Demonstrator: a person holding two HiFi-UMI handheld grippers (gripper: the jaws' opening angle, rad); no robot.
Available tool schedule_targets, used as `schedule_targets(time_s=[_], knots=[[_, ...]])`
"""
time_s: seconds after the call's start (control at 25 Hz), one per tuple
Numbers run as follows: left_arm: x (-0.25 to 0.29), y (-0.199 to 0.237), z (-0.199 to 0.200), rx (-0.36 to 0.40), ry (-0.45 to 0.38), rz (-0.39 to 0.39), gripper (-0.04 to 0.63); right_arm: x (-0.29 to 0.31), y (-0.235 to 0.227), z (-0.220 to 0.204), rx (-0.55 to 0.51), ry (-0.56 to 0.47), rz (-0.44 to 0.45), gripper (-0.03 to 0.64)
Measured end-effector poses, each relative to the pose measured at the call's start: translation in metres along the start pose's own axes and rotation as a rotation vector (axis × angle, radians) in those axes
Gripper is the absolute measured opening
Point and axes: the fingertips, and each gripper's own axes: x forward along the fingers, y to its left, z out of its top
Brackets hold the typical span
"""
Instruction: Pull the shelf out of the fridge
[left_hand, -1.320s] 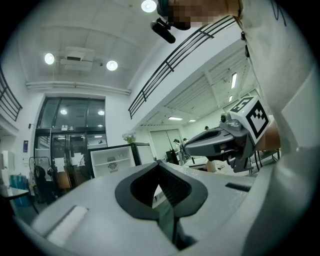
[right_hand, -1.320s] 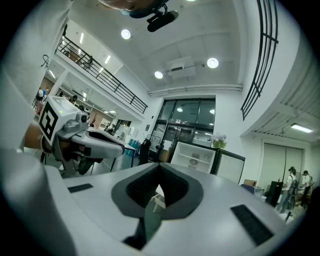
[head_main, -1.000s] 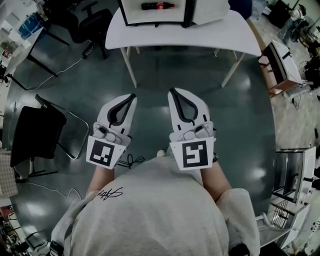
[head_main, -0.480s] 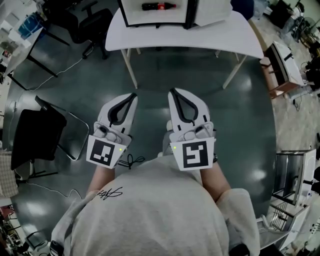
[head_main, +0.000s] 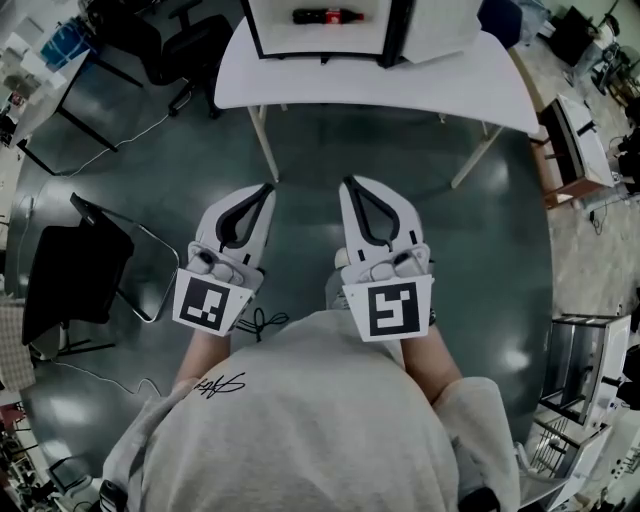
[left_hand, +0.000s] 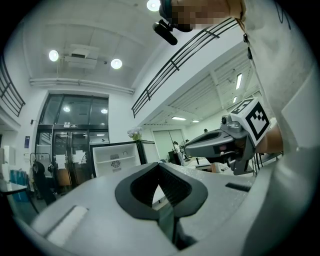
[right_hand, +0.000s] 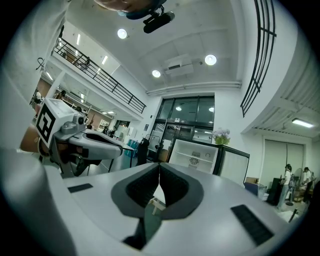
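A person stands on the dark floor (head_main: 500, 230) and holds both grippers close to the tummy, in the middle of the head view. The left gripper (head_main: 266, 190) is shut tight and holds nothing. The right gripper (head_main: 347, 183) is shut tight too, with nothing in it. They sit side by side and do not touch.

The fridge (head_main: 262, 30) stands open on the white table (head_main: 470, 75) at the top of the frame, well apart from both grippers. A dark bottle (head_main: 327, 15) with a red label lies inside it. In the right gripper view, the shelf (right_hand: 192, 156) sits inside the fridge, near the middle of the frame.
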Motion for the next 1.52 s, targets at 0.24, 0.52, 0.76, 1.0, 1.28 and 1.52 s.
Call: schedule_targets(time_s=[0.24,0.52,0.76,1.0,1.28,1.52], knots=[[0.020,0.024,-0.005,-0.001,0.003,0.015,0.005,0.030,-0.013,0.001,-0.001,-0.010,0.010,0.012],[0.053,0.051,-0.007,0.003,0.003,0.027,0.005,0.065,-0.037,0.000,0.005,-0.017,0.017,0.012],[0.085,0.072,-0.008,0.005,0.004,0.034,0.005,0.098,-0.061,0.000,-0.002,-0.016,0.037,0.012],[0.112,0.096,-0.010,0.007,0.008,0.062,0.003,0.131,-0.079,-0.002,-0.004,-0.020,0.071,0.012],[0.146,0.109,-0.015,0.005,0.011,0.086,0.003,0.157,-0.108,-0.009,0.006,-0.037,0.082,0.012],[0.173,0.115,-0.018,0.004,-0.004,0.104,0.004,0.173,-0.131,-0.016,-0.008,-0.051,0.093,0.012]])
